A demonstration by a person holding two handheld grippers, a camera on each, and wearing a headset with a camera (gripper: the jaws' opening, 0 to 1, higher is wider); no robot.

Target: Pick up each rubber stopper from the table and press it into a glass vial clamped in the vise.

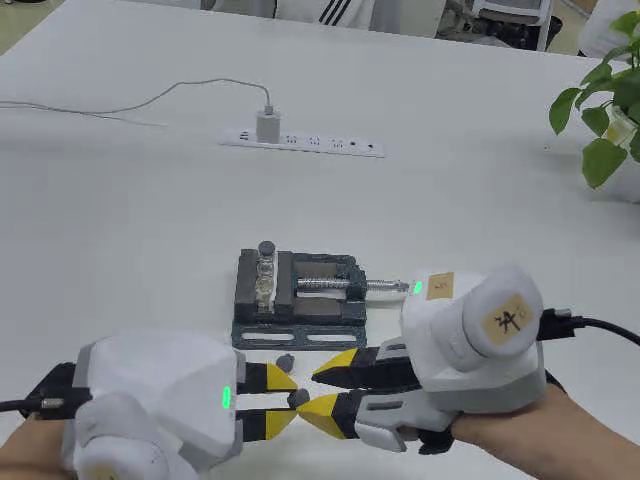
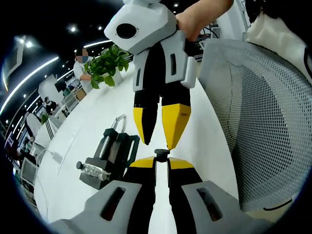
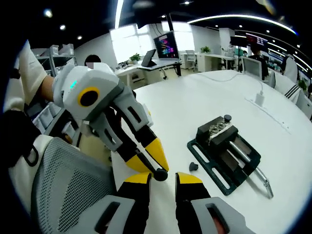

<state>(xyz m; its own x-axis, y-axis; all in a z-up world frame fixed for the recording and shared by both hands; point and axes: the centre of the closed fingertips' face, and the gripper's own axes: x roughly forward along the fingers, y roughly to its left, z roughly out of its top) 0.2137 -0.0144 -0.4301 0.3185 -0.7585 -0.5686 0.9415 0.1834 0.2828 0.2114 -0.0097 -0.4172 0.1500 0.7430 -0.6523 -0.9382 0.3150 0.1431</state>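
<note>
**Stopper pinched at the tips, two grippers nose to nose**

The left gripper (image 2: pixel 161 164) has its fingers closed on a small dark rubber stopper (image 2: pixel 162 155), which is caught right at the yellow tips and pokes out just past them. The right gripper (image 2: pixel 158 143) faces it tip to tip. Its fingers are parted and grip nothing, and the held stopper sits at the mouth of their gap. A second stopper (image 1: pixel 284 360) lies on the white table (image 1: pixel 150 200), just beside the far finger of the left gripper. Beyond both sets of fingertips stands the vise (image 1: pixel 300 300), with glass vials (image 1: pixel 265 280) clamped upright in it. A third stopper (image 1: pixel 267 248) sits on top of the farthest vial.
</note>
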